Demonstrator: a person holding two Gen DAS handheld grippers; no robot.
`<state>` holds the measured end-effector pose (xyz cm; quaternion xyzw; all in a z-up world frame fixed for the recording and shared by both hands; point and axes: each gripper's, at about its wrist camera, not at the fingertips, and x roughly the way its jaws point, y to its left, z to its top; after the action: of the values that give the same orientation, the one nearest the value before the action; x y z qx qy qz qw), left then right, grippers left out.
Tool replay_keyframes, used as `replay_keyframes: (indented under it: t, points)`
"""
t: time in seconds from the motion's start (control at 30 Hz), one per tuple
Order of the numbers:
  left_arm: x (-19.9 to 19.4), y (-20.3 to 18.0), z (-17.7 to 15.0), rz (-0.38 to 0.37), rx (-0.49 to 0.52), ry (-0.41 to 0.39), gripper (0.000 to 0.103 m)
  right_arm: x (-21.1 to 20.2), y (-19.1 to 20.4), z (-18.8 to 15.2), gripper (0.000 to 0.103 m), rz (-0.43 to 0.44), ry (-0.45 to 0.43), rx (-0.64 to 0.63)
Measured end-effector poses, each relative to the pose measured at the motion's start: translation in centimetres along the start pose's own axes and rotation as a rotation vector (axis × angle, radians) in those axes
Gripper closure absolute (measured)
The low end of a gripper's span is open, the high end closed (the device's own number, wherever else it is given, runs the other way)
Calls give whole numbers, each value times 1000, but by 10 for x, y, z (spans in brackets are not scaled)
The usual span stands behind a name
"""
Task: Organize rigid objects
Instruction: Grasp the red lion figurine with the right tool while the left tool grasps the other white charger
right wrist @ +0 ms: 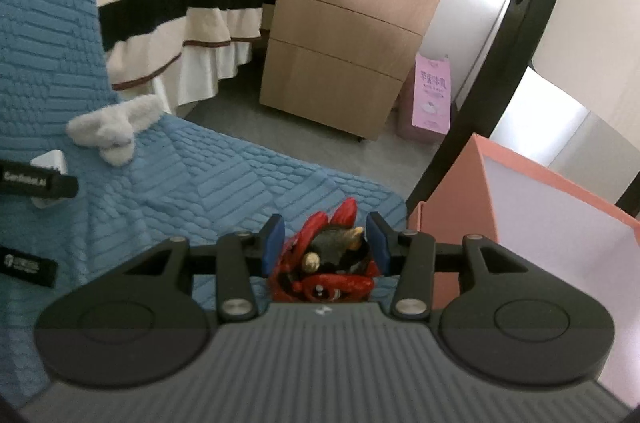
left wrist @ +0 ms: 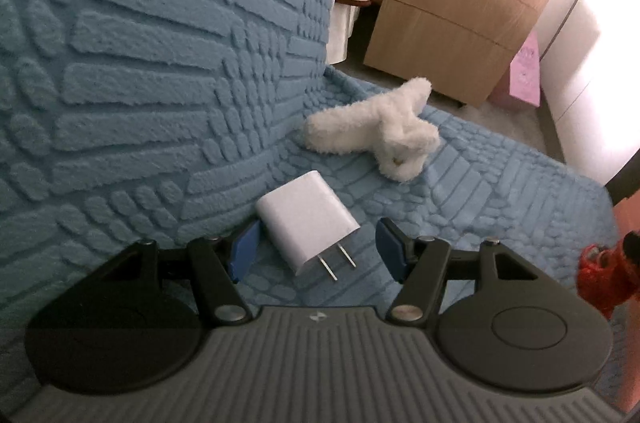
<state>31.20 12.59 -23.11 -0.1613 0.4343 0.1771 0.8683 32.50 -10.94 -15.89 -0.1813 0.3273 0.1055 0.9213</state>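
Left gripper [left wrist: 318, 249]: jaws spread, white charger [left wrist: 307, 221] lying between them on the blue blanket [left wrist: 500, 183], left pad just beside it, right pad apart. Fluffy white toy [left wrist: 376, 129] farther off. Right gripper [right wrist: 326, 243]: red and black toy [right wrist: 324, 263] between the jaws; firm pinch or mere touch, impossible to tell. Pink box [right wrist: 452, 223] just right of it.

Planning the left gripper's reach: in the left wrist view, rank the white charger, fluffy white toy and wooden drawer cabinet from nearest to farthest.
1. White charger, between the left gripper fingers, on the blue blanket.
2. Fluffy white toy, beyond it, slightly right.
3. Wooden drawer cabinet, upper right on the floor.
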Motion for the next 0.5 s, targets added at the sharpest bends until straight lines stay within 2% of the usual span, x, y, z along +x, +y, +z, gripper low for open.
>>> replay_keyframes:
  t: [0.23, 0.37, 0.5]
  points:
    - [8, -4, -1, 22, 19, -6, 36, 4, 0, 1, 55, -3, 13, -22]
    - [10, -6, -3, 38, 34, -18, 42, 9, 5, 1, 43, 11, 49, -60]
    - [10, -7, -2, 13, 49, -14, 44, 12, 5, -1, 41, 7, 58, -60]
